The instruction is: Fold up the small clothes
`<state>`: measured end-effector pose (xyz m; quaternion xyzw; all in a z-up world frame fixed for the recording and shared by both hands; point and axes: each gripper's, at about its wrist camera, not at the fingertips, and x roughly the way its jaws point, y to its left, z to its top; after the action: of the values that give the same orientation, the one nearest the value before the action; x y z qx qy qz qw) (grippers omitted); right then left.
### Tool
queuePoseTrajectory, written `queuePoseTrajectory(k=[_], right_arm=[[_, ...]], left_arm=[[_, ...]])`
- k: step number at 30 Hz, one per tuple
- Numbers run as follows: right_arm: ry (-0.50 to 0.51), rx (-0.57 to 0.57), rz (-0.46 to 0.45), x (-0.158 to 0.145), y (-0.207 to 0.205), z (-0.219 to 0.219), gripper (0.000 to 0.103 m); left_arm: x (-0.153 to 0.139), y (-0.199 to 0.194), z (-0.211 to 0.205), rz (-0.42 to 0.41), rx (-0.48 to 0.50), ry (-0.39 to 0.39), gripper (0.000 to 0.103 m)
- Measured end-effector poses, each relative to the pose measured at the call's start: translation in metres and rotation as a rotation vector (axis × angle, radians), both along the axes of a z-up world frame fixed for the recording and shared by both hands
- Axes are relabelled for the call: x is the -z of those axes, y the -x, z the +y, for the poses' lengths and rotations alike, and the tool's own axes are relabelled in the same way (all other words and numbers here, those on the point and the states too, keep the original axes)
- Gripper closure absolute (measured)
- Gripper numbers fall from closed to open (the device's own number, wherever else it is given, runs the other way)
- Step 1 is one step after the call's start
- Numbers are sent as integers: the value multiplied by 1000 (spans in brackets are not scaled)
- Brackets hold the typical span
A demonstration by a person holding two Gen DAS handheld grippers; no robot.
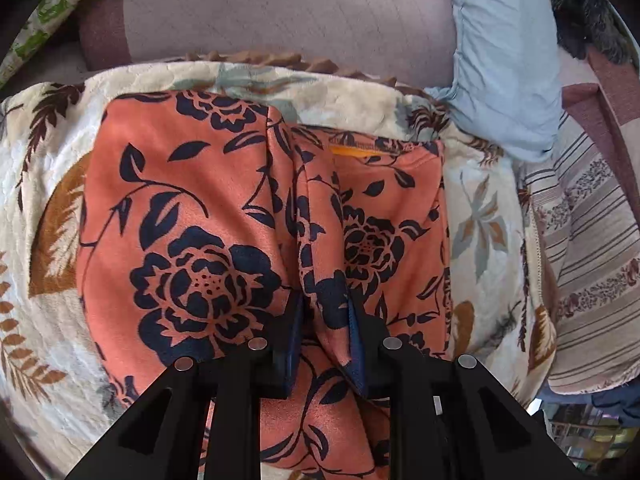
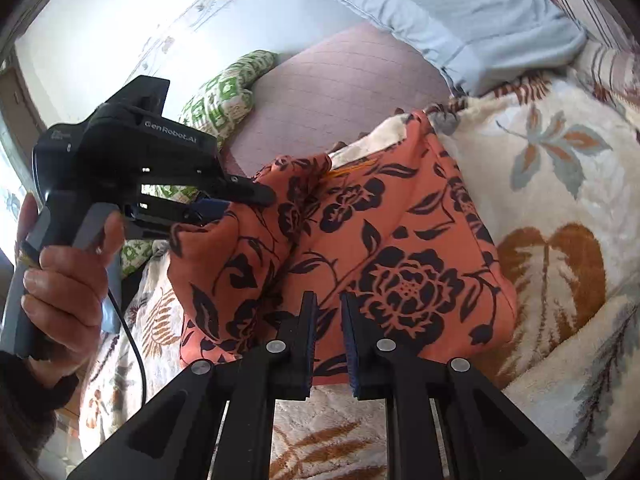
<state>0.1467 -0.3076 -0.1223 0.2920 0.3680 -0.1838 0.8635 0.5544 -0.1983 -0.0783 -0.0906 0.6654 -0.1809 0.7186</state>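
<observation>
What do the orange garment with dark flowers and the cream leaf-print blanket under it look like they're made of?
Orange floral garment: soft matte brushed knit or velvety fabric, judging by its faint sheen and rounded folds. Cream leaf-print blanket: plush fleece, with visibly fuzzy, tufted pile. Exact fibres can't be told.

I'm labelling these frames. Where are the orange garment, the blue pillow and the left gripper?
orange garment [image 1: 192,184]: left wrist view, flat left panel.
blue pillow [image 1: 508,64]: left wrist view, middle of its cover.
left gripper [image 2: 224,206]: right wrist view, between its fingertips at the cloth.
</observation>
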Motion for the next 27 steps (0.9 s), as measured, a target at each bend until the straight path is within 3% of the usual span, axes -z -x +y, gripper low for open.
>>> queuePoseTrajectory(k=[4, 7, 8, 10, 12, 15, 19, 21, 24, 27], right_arm=[[-72, 10, 24, 10, -2, -16, 84], [-107, 50, 7, 9, 6, -25, 80], [-115, 69, -11, 6, 10, -28, 78], [-115, 94, -66, -4, 17, -33, 66], [-129, 100, -138, -14, 22, -38, 56], [-181, 62, -197, -22, 17, -40, 43], [-258, 6, -253, -33, -12, -51, 42], [-265, -69, -216, -35, -42, -56, 34], [-298, -147, -61, -19, -95, -66, 33], [-287, -155, 76, 7, -129, -69, 33]], left_arm=[[11, -3, -10, 22, -4, -45, 83], [-5, 3, -4, 10, -2, -7, 81], [-16, 10, 4, -1, -13, 21, 78], [-34, 16, 24, -28, -42, 67, 69], [-48, 25, 47, -67, -67, 78, 53], [-50, 36, 83, -107, -113, 47, 51], [-28, 41, 133, -31, -224, 102, 51], [-14, 41, 145, -5, -264, 145, 51], [4, 39, 148, 18, -288, 185, 51], [17, 31, 146, 22, -312, 220, 49]])
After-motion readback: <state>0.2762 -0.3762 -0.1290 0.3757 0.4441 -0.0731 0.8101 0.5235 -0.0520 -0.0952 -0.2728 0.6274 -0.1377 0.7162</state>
